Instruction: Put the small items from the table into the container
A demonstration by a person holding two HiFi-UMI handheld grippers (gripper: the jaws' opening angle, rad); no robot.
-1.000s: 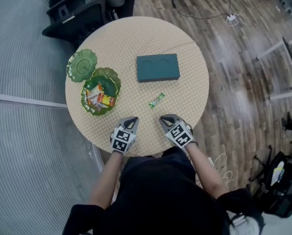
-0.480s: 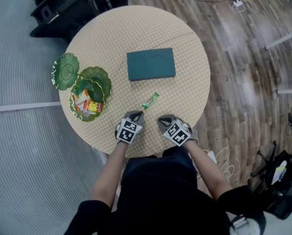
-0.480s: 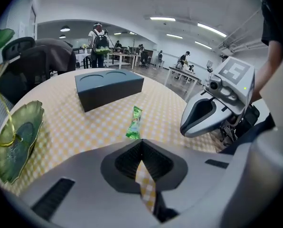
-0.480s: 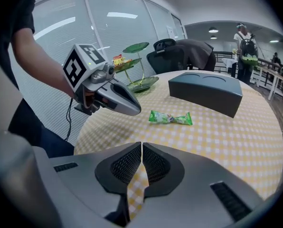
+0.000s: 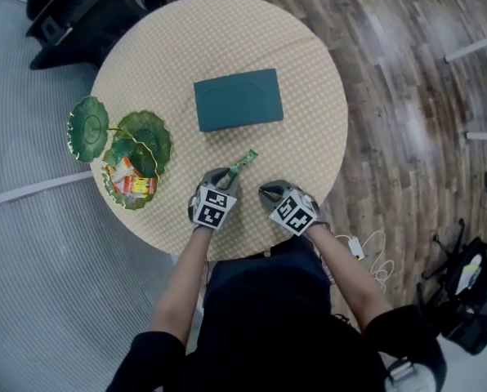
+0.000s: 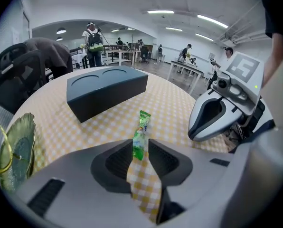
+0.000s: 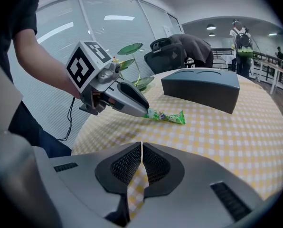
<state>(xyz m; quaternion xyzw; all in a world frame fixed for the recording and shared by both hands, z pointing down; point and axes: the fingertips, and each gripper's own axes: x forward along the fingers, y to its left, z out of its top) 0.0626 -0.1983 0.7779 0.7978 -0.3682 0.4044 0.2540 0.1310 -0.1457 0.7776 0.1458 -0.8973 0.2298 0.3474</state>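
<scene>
Between the jaws of the left gripper (image 5: 227, 172) (image 6: 140, 148), narrow and opening, lies the near end of the green candy packet (image 5: 245, 160) (image 6: 141, 132) (image 7: 167, 116). The packet lies flat on the table (image 5: 309, 96) and runs toward 1 o'clock. At 3 o'clock, the right gripper (image 5: 268, 190) (image 7: 141, 148) has its jaws together, empty. At 9 o'clock is the green leaf dish (image 5: 127, 205) with snacks, and at 12 o'clock the dark box (image 5: 238, 99).

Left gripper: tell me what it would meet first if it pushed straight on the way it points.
The green snack packet: its near end lies between the opening jaws of the left gripper. Past it, probably the dark box, though depth is hard to judge.
</scene>
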